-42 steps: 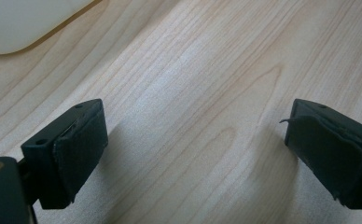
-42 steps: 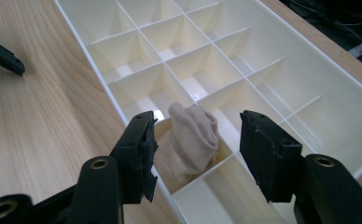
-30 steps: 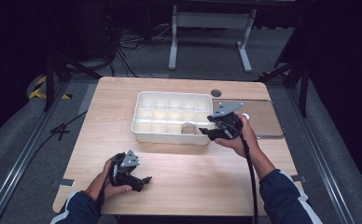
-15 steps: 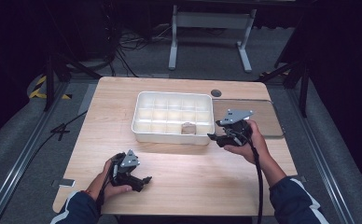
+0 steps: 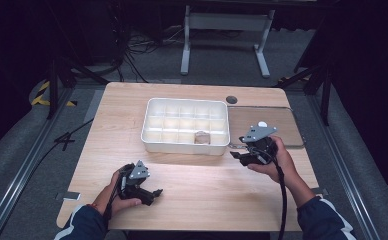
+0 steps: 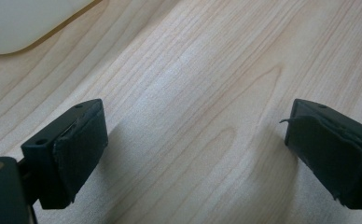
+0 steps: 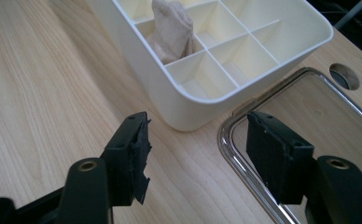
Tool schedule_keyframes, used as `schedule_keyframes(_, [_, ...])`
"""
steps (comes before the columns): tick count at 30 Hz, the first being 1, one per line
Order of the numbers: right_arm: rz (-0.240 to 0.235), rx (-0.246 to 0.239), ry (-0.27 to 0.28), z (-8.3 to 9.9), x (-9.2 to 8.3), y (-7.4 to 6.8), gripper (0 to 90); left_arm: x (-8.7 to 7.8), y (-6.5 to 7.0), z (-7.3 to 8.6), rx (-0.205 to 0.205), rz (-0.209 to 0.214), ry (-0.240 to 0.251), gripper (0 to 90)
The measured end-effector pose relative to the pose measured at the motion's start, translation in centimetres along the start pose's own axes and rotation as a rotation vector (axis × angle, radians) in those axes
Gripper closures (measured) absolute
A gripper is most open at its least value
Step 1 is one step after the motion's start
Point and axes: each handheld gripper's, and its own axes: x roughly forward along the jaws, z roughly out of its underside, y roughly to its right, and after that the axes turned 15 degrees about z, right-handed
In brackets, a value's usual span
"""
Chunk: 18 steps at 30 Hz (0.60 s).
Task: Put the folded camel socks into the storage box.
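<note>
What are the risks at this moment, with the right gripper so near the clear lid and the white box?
1. The right gripper, jaws open and empty, hangs over the corner of the clear lid; it may slip on the smooth rim.
2. The lid touches the white box; a push may shift the box.
3. The beige cloth sticks up and may snag.

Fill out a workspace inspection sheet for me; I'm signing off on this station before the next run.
Surface: pale wood table, bare near the person.
Job's things: white divided tray mid-table; beige cloth bundle standing in a front-row compartment; clear lid flat beside the tray.
Clutter: nothing seen.
Grippers: left gripper open over bare wood; right gripper open, nothing between its jaws, which have just been opening, by the tray's corner and the lid's edge.
Cables: black cable along the right forearm.
Surroundings: grey floor, metal stand, floor cables, rails.
</note>
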Motion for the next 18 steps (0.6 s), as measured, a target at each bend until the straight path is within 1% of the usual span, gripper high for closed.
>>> schedule_keyframes(3, [0.001,-0.001,-0.010,0.6,-0.1,0.1,39.6,0.0,0.0,0.0,0.000,0.000,0.000,6.0])
schedule_keyframes(4, [0.009,-0.008,-0.014,0.8,0.0,0.1,39.5,0.0,0.0,0.0,0.000,0.000,0.000,6.0])
schedule_keyframes(8, [0.014,-0.005,-0.036,1.6,-0.1,0.2,39.2,0.0,0.0,0.0,0.000,0.000,0.000,6.0])
schedule_keyframes(17, [0.032,-0.015,-0.065,3.5,-0.3,0.4,38.6,0.0,0.0,0.0,0.000,0.000,0.000,6.0])
schedule_keyframes(18, [0.031,-0.010,-0.071,3.7,-0.4,0.4,38.5,0.0,0.0,0.0,0.000,0.000,0.000,6.0])
